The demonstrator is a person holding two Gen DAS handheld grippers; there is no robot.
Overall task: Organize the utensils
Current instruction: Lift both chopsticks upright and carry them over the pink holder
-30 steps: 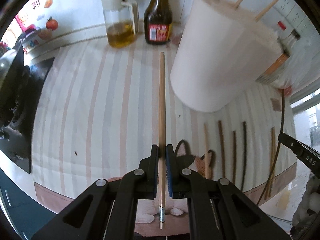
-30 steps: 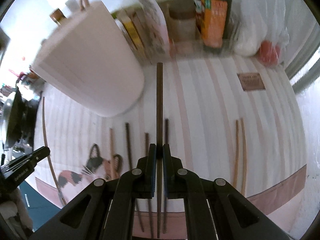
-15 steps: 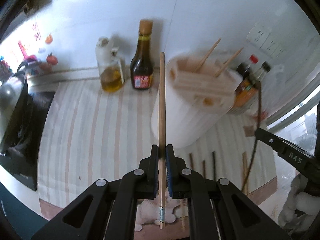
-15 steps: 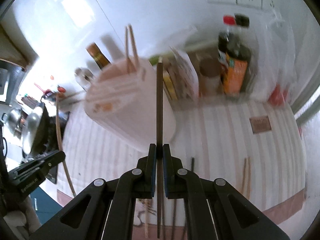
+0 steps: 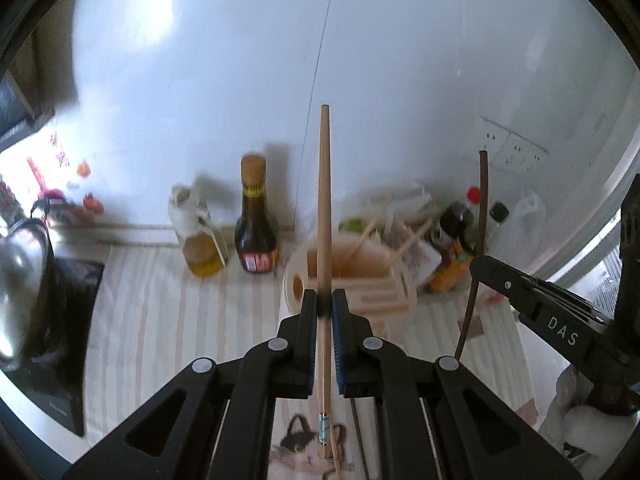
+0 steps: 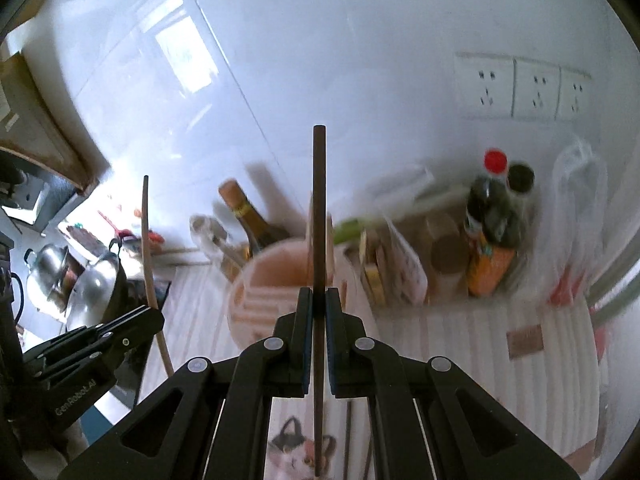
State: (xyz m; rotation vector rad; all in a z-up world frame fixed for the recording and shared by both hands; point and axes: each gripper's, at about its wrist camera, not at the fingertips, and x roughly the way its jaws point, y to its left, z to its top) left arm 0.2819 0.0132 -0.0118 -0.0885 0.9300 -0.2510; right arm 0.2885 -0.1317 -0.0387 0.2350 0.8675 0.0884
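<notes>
- Holder on striped cloth, chopsticks standing in it.
- Sauce bottle left of holder, oil jug left of that, both against wall.
- Pot at far left.
- Bottles right of holder; bag further right, sockets above.

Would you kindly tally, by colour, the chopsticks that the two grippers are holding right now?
Light wooden chopstick, in the left gripper: 1
Dark brown chopstick, in the right gripper: 1
Total: 2
</notes>
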